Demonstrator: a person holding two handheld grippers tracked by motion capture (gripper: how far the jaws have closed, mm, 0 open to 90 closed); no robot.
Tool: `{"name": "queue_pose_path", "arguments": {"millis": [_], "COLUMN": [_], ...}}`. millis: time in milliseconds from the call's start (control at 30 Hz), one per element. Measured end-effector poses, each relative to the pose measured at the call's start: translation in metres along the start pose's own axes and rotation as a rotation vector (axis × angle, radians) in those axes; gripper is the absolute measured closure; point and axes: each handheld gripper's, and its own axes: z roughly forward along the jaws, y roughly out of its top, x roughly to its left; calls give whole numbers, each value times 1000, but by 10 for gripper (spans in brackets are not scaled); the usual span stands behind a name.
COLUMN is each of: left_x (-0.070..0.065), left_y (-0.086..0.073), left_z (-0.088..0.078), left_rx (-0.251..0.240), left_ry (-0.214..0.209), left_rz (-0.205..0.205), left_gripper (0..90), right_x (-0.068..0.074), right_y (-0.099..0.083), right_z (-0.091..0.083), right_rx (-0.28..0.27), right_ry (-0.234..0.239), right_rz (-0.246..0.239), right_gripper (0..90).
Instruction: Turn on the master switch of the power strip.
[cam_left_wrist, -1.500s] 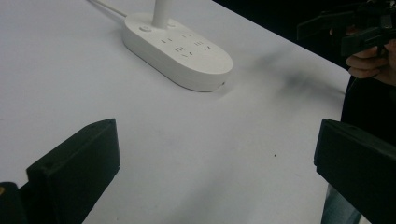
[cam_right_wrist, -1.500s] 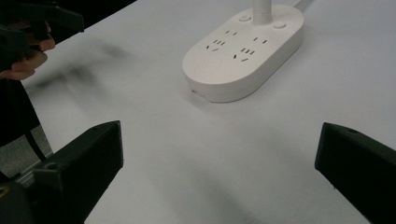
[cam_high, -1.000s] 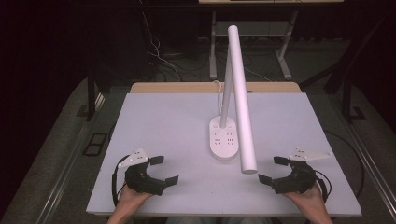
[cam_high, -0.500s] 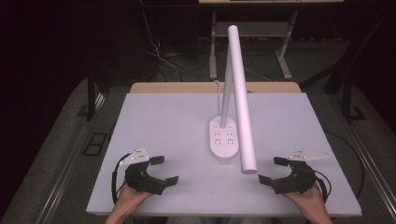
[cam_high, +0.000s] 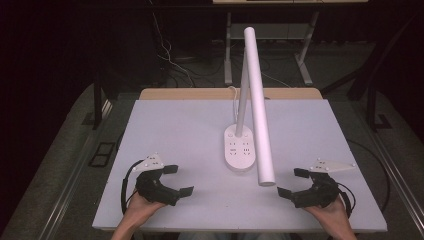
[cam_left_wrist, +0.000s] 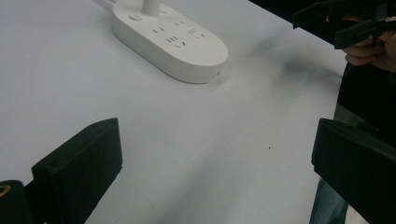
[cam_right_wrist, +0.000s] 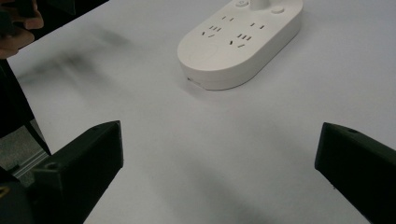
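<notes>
Where views crop, lamp base (cam_left_wrist: 170, 39) loses stem.

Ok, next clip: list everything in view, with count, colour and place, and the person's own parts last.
Desk lamp: one, white, oval socket base mid-table, long tube head slanting toward the near edge.
Table: one, pale grey top.
Wooden board: one, tan, behind the table's far edge.
Cables: several, on the dark floor behind.
Left gripper: one, black, near-left, jaws open.
Right gripper: one, black, near-right, jaws open.
Hands: two, holding the grippers at the near edge.
</notes>
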Motion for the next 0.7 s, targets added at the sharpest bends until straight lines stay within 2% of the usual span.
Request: {"name": "queue_pose_path", "arguments": {"millis": [400,467,700], "left_x": [2,2,4], "left_y": [18,24,40], "left_z": [5,7,12], "left_rx": [26,31,45], "left_ry": [-21,-36,-46], "left_rz": [11,13,22], "left_gripper": [4,4,3], "right_x": [1,1,1], "right_y": [0,0,0], "right_z": [1,0,1], "right_rx": [3,1,-2], "right_ry": [4,8,11], "right_rz": [-12,-12,-18], "right_gripper": [5,5,5]}}
